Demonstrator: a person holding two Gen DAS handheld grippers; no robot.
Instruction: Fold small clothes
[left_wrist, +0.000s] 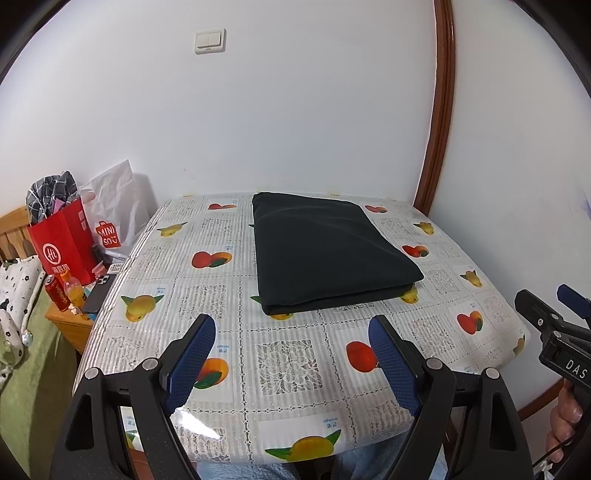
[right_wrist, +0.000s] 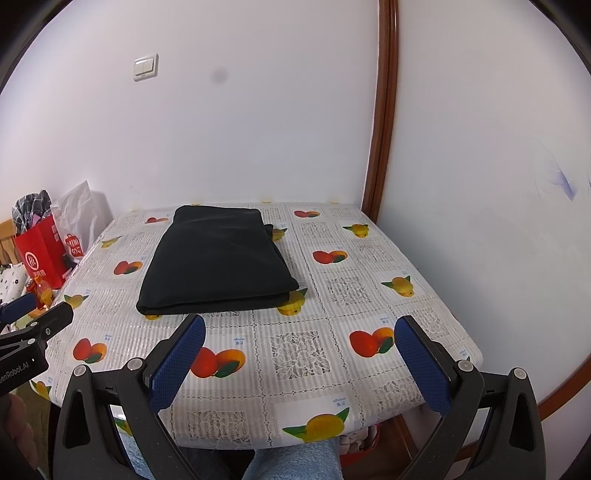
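Observation:
A dark folded garment (left_wrist: 328, 254) lies flat in a neat rectangle on the far half of the table (left_wrist: 295, 362), which has a fruit-print cloth. It also shows in the right wrist view (right_wrist: 218, 258). My left gripper (left_wrist: 291, 328) is open and empty, held above the table's near edge, short of the garment. My right gripper (right_wrist: 299, 328) is open and empty too, held above the near edge to the right of the garment. Each gripper shows at the side of the other's view: the right one (left_wrist: 557, 314) and the left one (right_wrist: 33, 314).
White walls close the table at the back and right, with a brown wooden trim (left_wrist: 439, 122) in the corner. Left of the table stand a red paper bag (left_wrist: 62, 243), a white bag (left_wrist: 110, 218), a can, a bottle (left_wrist: 72, 288) and a phone on a low cabinet.

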